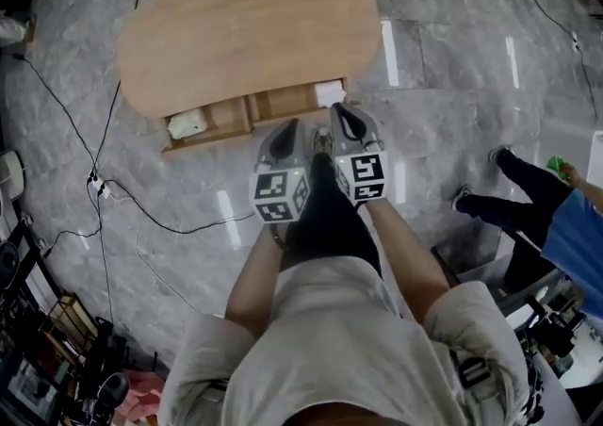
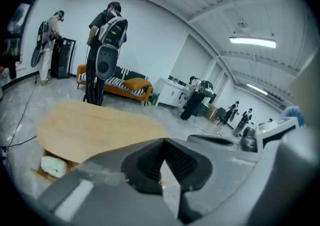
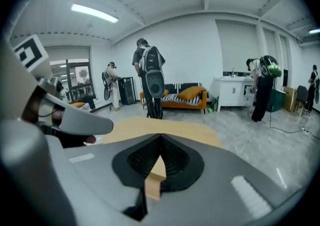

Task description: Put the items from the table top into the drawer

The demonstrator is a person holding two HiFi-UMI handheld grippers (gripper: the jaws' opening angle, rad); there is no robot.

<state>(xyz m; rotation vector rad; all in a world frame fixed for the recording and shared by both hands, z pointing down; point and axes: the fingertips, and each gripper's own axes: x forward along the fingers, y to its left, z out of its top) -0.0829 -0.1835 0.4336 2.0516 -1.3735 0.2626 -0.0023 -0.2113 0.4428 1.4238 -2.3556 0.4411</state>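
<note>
bench top: bare wood in the upper centre of the head view. I see no item left on it.
drawer: pulled out along the bench's lower edge in the frame and standing open.
items: a pale lumpy item sits at the drawer's left end and a flat white item at its right end. Both are inside the drawer walls, but too small to identify.
left gripper: jaws together with nothing between them. It's at frame centre, below the drawer front and apart from it. Its own view looks over the bench, with the pale item at lower left.
right gripper: jaws together and empty, confirmed in its own view. It's just beside the left gripper, pointing toward the drawer's right end.
step (my read): loading looks finished. What's left is a check and, if wanted, pushing the drawer shut.
how to do it well:
- Scan the whole bench top and its far edge before calling it done.
- To close, keep the jaws together and push with the tips flat on the drawer front.
- Use both grippers, spread left and right, so the drawer runs straight and doesn't rack.
- Check that neither item stands above the drawer wall first. I can't judge the pale item's height from here.
risk: a one-sided push could jam the slide, and a proud item could catch under the bench edge.
floor: cables at the left of the frame. Mind footing when stepping in.
</note>
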